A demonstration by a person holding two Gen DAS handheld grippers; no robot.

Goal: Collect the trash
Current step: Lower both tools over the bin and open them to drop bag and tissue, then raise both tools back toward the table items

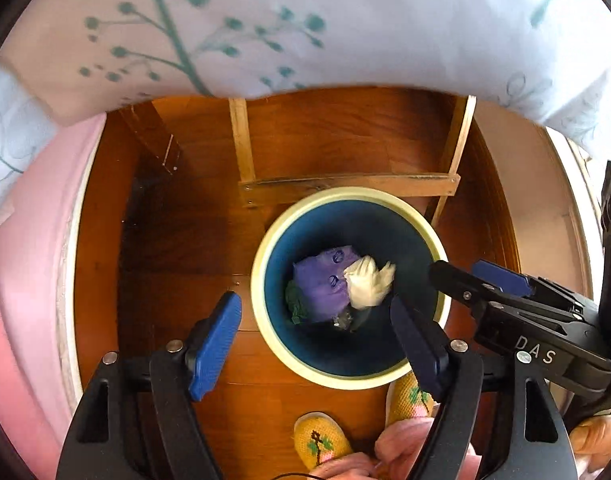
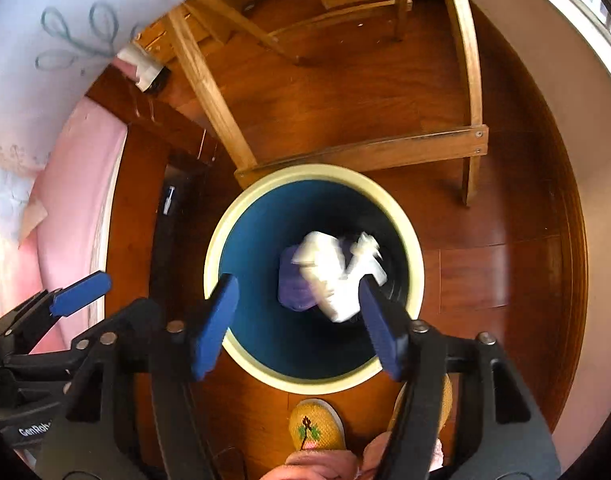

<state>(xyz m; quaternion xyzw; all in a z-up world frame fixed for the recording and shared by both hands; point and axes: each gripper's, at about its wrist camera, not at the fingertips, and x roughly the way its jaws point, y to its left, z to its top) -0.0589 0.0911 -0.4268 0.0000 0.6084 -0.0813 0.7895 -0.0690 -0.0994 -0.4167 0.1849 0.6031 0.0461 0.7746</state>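
Observation:
A round bin with a cream rim (image 1: 257,292) (image 2: 211,256) and a dark blue inside stands on the wooden floor. In it lie a purple bag (image 1: 319,288) (image 2: 293,292), a crumpled white paper (image 1: 367,284) (image 2: 329,272) and something green (image 1: 295,304). The white paper looks blurred in the right wrist view. My left gripper (image 1: 311,304) hangs open over the bin's left half, nothing between its blue pads. My right gripper (image 2: 297,282) (image 1: 459,270) is open above the bin's right side and holds nothing. Neither gripper touches the bin.
A light wooden chair frame (image 1: 345,186) (image 2: 209,92) stands just behind the bin. A floral bedsheet (image 1: 265,20) and pink cloth (image 1: 33,240) hang at the back and left. The person's yellow slippers (image 1: 321,440) (image 2: 317,424) are in front of the bin. A pale wall runs along the right.

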